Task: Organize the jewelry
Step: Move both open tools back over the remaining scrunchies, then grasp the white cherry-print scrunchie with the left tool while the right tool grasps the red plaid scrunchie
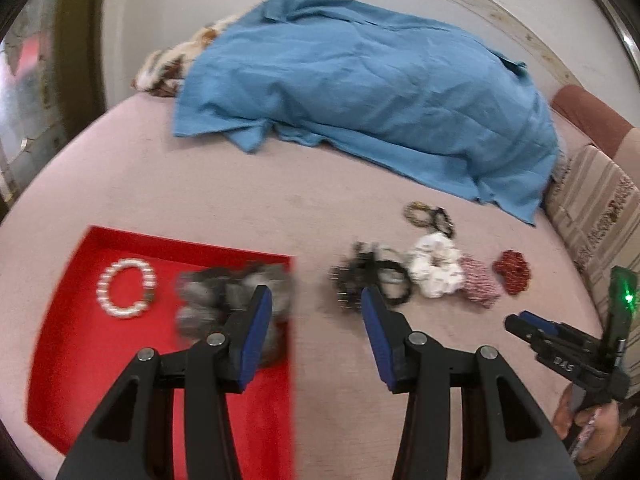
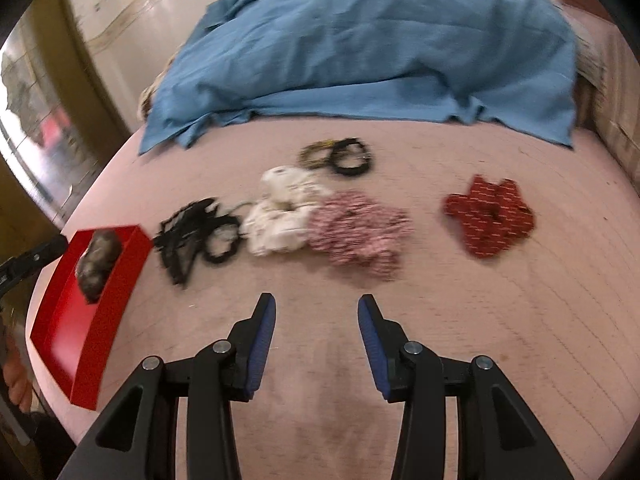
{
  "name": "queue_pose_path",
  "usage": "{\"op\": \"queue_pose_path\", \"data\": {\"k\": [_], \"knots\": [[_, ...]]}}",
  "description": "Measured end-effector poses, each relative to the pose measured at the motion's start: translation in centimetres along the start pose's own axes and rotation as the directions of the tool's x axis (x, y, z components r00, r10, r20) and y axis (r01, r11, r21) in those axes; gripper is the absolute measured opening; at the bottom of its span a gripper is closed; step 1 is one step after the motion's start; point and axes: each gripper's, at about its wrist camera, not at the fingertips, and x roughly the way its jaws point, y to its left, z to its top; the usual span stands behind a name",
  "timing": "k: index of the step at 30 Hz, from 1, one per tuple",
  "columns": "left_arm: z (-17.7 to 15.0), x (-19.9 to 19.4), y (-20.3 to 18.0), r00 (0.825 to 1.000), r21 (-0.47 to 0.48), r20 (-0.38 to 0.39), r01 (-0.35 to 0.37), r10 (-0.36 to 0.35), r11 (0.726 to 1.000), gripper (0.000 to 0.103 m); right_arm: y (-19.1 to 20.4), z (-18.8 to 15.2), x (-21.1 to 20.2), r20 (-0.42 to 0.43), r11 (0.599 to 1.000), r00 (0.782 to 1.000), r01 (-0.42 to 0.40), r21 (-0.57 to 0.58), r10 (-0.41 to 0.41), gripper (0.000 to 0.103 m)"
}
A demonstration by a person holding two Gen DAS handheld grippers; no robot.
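On the pink bed surface, a red tray is seen at the left, with a pearl bracelet and a grey scrunchie lying inside it. To its right a black hair tie tangle, a white scrunchie, a pink patterned scrunchie and a red scrunchie are laid in a row, with dark bracelets just beyond. Both the left gripper and the right gripper are held released, nothing between their pads. A blue cloth is heaped at the far side.
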Motion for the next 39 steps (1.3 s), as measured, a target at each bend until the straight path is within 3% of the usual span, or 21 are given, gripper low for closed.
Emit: {"op": "queue_pose_path", "data": {"k": [7,15,25,34,35,36,37,38,39], "knots": [[1.0,4.1,-4.3,0.995,0.045,-0.1,0.019,-0.015,0.999,0.045,-3.6,0.5,-0.3,0.028,0.999,0.999,0.022,0.048,-0.024,0.049],[2.8,9.4,-8.4,0.986,0.038,-0.157,0.056,-0.049,0.998,0.045,-7.0,1.1,1.5,0.027,0.994,0.999,0.027,0.109,-0.03,0.052],[4.0,17.1,-11.0,0.969,0.02,-0.242,0.064,-0.058,0.998,0.045,-6.7,2.8,5.3,0.005,0.991,0.999,-0.052,0.122,0.051,0.054],[3.6,20.1,-11.8,0.955,0.037,-0.289,0.074,-0.06,0.997,0.045,-6.5,3.4,7.4,-0.017,0.991,0.998,-0.065,0.12,0.067,0.054],[3.5,20.2,-11.8,0.954,0.042,-0.294,0.075,-0.06,0.996,0.045,-6.4,3.4,7.6,-0.018,0.991,0.998,-0.063,0.117,0.065,0.051],[3.4,20.2,-11.9,0.957,0.054,-0.286,0.073,-0.054,0.996,0.035,-6.3,3.4,7.6,-0.016,0.991,0.998,-0.063,0.114,0.066,0.045],[3.4,20.2,-11.9,0.957,0.061,-0.286,0.072,-0.051,0.996,0.015,-6.3,3.4,7.7,-0.018,0.991,0.997,-0.068,0.111,0.07,0.026],[3.4,20.3,-11.9,0.952,0.059,-0.3,0.081,-0.06,0.995,0.01,-6.2,3.3,7.9,-0.029,0.99,0.996,-0.082,0.112,0.086,0.014],[3.4,20.2,-11.8,0.951,0.052,-0.303,0.09,-0.07,0.995,0.009,-6.2,3.3,7.9,-0.033,0.989,0.995,-0.092,0.115,0.096,0.013]]}}
